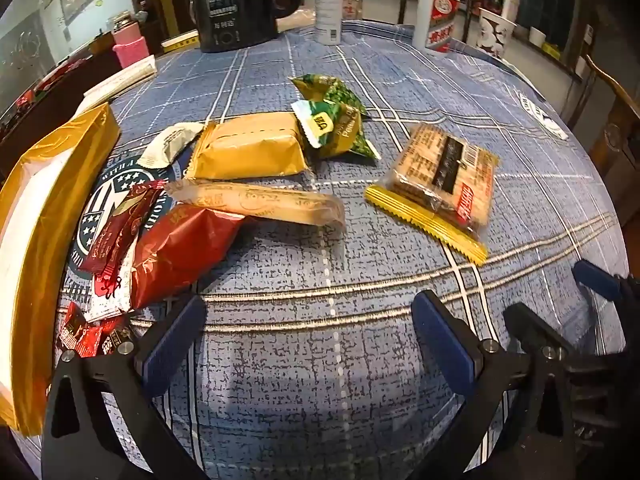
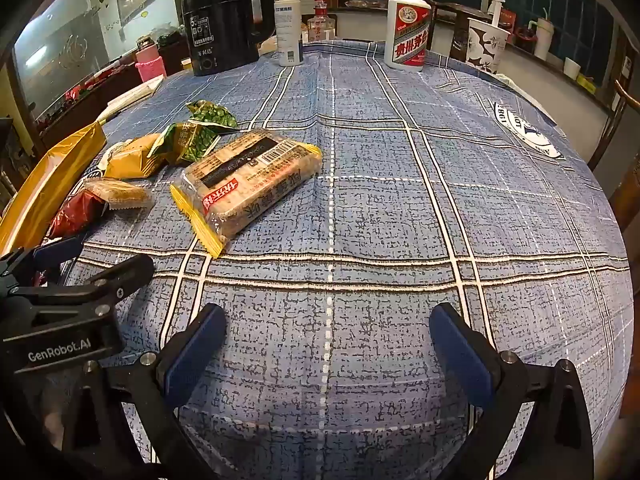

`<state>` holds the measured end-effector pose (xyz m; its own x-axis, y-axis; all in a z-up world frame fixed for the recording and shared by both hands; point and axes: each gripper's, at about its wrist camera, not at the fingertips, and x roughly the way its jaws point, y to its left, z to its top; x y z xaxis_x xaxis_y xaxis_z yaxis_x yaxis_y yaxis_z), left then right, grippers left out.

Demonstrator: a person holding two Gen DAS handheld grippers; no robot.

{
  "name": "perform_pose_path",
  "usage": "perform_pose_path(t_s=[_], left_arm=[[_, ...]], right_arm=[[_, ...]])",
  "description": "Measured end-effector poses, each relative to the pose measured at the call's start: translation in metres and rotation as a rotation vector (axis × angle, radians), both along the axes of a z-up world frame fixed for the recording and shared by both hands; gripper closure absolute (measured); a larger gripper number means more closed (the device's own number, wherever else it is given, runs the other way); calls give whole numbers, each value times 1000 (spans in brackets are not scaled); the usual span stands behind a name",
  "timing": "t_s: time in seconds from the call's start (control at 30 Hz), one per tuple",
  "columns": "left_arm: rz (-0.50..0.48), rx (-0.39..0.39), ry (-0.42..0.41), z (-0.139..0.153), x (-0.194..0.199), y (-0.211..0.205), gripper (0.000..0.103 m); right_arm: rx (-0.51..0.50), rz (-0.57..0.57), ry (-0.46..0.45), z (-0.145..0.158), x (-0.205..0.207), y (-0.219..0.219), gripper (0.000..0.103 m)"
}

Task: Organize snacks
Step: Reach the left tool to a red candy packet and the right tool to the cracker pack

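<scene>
Snack packets lie scattered on a blue plaid tablecloth point(image 1: 320, 360). In the left wrist view I see a cracker pack with a yellow seal point(image 1: 444, 184), a golden packet point(image 1: 248, 148), green pea bags point(image 1: 336, 120), a long pale biscuit sleeve point(image 1: 260, 204) and a red bag point(image 1: 180, 252). A gold box point(image 1: 44, 216) stands at the left edge. My left gripper point(image 1: 308, 320) hangs open over bare cloth in front of them. My right gripper point(image 2: 328, 332) is open too, over empty cloth, with the cracker pack point(image 2: 252, 184) ahead on the left.
At the table's far edge stand a black kettle point(image 2: 224, 24), a white spray bottle point(image 2: 290, 28), a white liquor bottle point(image 2: 406, 32) and a patterned paper cup point(image 2: 484, 44). Small red wrapped sweets point(image 1: 92, 336) lie near the left fingers. A wooden chair point(image 1: 616, 120) is at right.
</scene>
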<state>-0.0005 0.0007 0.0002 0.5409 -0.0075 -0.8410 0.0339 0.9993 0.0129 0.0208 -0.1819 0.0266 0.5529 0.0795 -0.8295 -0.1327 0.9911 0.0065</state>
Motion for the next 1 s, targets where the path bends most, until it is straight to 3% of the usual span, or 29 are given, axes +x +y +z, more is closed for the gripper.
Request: perform_pose_path(t_s=[0.07,0.17,0.37,0.43,0.5,0.53,0.67,0.77,0.87,0.9,1.0], left_arm=[[-22,-7,13,1,-2,2,0],[-50,-56,10,9,-13,9,14],[-55,-191,-178,50,-49,44,15],[-46,-258,-142,53,-54,65,15],[-40,-250,-117,53,-58,81,15],[-24,-237,-145,51,-68,90,15],[33,-316,-253,55,-101,130,14],[12,-337,-281,54,-111,135,14],[-24,-333,-257,46,-116,128,14],[-23,-330,-229,42,-113,125,17],[-51,-388,-125,28,-102,125,59]], right_arm=[[-2,5,13,1,0,3,1],[-3,9,16,1,6,1,0],[-6,14,-1,-1,0,-2,0],[-7,13,-3,-1,-1,-2,0],[-8,18,-3,-2,-1,-2,0],[-8,19,-2,-2,-1,-2,0],[-12,19,-4,-3,-1,-1,1],[-15,20,-8,-5,-2,-1,1],[-27,31,-12,-5,-4,-1,3],[-31,38,-17,-3,-6,-1,9],[-22,38,-44,7,-10,-2,14]])
